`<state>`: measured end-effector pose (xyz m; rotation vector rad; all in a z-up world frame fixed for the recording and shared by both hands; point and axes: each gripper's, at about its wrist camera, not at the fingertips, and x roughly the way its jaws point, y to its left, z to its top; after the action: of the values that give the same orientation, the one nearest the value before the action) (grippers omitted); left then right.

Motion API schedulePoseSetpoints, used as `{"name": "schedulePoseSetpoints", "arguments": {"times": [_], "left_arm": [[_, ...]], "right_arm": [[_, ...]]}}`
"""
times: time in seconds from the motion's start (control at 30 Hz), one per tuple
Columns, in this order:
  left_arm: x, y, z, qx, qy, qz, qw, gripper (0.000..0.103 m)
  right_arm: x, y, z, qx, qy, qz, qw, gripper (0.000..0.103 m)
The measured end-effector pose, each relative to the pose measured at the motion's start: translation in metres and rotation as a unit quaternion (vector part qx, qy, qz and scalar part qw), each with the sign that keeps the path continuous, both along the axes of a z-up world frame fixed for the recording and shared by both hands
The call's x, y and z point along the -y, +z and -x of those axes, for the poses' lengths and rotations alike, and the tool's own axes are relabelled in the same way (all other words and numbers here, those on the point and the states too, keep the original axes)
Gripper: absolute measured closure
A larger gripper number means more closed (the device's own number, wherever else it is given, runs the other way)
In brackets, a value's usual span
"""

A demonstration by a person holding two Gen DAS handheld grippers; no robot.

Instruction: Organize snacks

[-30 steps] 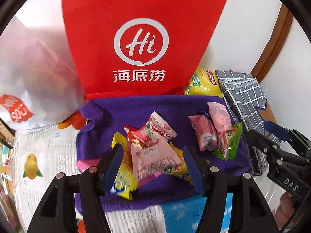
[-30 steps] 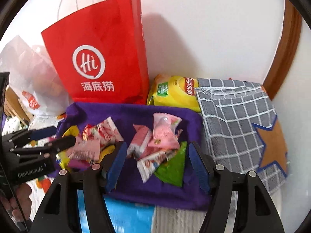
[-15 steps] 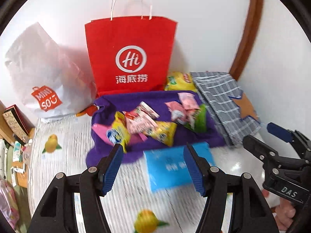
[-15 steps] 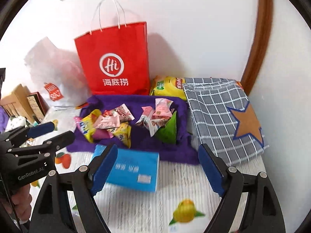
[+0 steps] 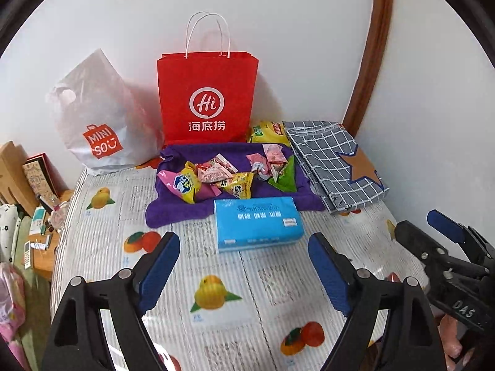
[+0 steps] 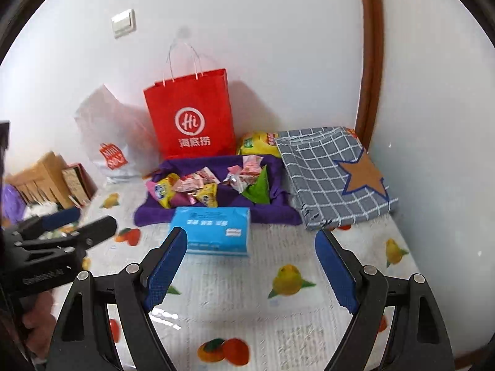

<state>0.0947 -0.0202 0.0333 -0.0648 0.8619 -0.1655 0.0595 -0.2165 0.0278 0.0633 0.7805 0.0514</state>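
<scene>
Here both hand-held grippers, left [image 5: 244, 267] and right [image 6: 250, 266], hover spread wide above the table [image 5: 247, 278].

Your snacks [image 5: 229, 176] lie on the towel [image 5: 173, 210]; tissue pack [image 5: 256, 224] before it, paper bag [image 5: 207, 99] behind, folded cloth [image 5: 334, 164] right.

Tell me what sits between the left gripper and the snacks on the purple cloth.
A blue tissue pack lies between the left gripper and the snacks, its far edge on the purple cloth. The left wrist view shows it.
</scene>
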Motion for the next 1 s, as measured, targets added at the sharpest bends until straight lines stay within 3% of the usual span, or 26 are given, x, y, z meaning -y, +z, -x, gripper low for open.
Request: {"name": "schedulePoseSetpoints", "arguments": {"times": [0.13,1.0], "left_arm": [[0.007,0.002,0.018,0.009,0.001,-0.007,0.9999,0.019],[0.013,0.011,0.037,0.022,0.006,-0.02,0.9995,0.019]], "right_arm": [[0.011,0.004,0.021,0.014,-0.016,-0.011,1.0,0.002],[0.011,0.012,0.038,0.026,-0.013,0.008,1.0,0.001]]}}
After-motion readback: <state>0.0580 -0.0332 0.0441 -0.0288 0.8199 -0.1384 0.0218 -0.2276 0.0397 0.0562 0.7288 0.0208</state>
